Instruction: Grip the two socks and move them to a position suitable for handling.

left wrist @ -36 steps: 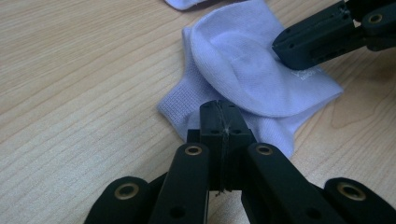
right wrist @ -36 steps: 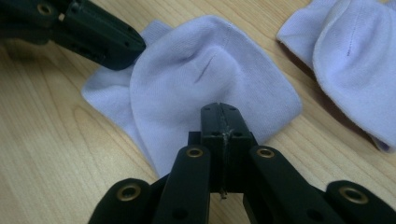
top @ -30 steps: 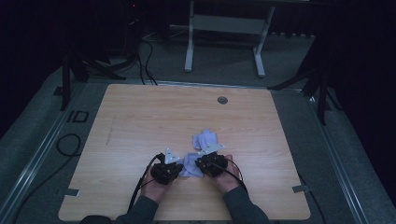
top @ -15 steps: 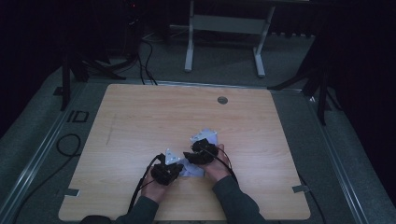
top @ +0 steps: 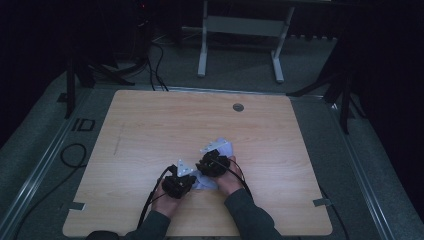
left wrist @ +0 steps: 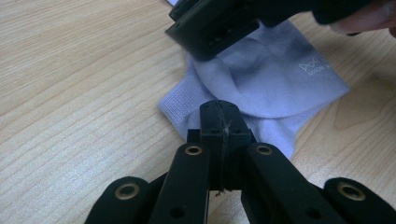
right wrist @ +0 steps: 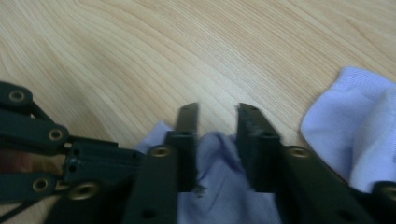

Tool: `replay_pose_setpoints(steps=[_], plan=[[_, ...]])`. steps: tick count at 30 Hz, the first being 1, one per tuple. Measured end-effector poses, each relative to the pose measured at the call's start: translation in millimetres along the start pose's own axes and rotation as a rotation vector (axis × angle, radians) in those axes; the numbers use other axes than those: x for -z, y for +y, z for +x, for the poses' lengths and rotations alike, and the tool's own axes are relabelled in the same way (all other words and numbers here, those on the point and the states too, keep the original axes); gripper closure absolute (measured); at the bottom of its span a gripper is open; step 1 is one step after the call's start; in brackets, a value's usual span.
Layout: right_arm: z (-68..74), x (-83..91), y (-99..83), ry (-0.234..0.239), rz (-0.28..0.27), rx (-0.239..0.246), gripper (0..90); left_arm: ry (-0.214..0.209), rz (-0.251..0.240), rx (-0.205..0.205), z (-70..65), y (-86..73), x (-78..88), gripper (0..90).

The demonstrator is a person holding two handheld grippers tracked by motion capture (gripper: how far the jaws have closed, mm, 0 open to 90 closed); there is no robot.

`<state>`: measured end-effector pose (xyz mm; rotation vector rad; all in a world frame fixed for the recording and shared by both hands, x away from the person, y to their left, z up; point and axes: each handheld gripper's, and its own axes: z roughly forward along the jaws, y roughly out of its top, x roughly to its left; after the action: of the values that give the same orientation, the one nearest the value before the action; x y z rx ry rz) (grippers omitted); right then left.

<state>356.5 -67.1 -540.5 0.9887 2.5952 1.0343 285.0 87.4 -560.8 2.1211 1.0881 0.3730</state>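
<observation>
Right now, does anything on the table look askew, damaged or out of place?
Nothing looks damaged or spilled. The pale lilac sock lies rumpled on the wooden table, its cuff edge pinched in the shut left gripper. Fabric bunches between the right gripper jaws, which have just been closing. A second pale sock lies beside it.

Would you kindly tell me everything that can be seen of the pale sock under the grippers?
The sock is pale lilac knit with a ribbed cuff and a small white logo. It lies flat but rumpled on the wooden table, near its front edge. The left gripper is shut on the cuff edge. The right gripper, whose jaws have just been closing, straddles a raised fold. Another pale piece lies beside it.
</observation>
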Motion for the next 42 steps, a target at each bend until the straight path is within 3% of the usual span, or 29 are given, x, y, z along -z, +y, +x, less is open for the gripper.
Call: replay_pose_setpoints(steps=[4, 9, 14, 15, 25, 30, 33, 38, 42], plan=[[-0.5, 3.6, -2.1, -0.008, -0.003, 0.011, 86.4, 0.001, -0.001, 0.002, -0.3, 0.0, -0.1, 89.8], [-1.0, 12.4, -3.8, -0.022, -0.022, 0.014, 87.0, 0.004, 0.0, 0.004, -0.3, 0.1, -0.2, 89.8], [-5.8, 31.9, -9.4, -0.028, -0.061, 0.007, 87.0, 0.006, 0.003, 0.009, -0.3, 0.3, 0.0, 89.8], [-8.1, 42.0, -14.9, -0.024, -0.084, -0.014, 86.9, 0.007, 0.003, 0.01, -0.5, 0.3, -0.1, 89.8], [-22.2, 76.1, -51.7, -0.039, -0.124, -0.057, 86.6, 0.007, 0.0, 0.015, -0.8, 0.0, -0.1, 89.9], [-27.2, 87.3, -63.6, -0.05, -0.12, -0.062, 86.5, 0.007, 0.002, 0.012, -0.6, 0.0, 0.0, 89.8], [-31.9, 99.3, -80.9, -0.062, -0.118, -0.07, 86.3, 0.007, 0.001, 0.013, -0.4, -0.2, 0.1, 89.8], [-38.9, 106.6, -104.0, -0.076, -0.091, -0.101, 86.9, 0.006, 0.0, 0.014, -0.3, -0.2, 0.0, 89.8], [-42.8, 105.8, -110.5, -0.084, -0.082, -0.112, 87.8, 0.006, 0.001, 0.017, -0.3, -0.2, 0.0, 89.8]])
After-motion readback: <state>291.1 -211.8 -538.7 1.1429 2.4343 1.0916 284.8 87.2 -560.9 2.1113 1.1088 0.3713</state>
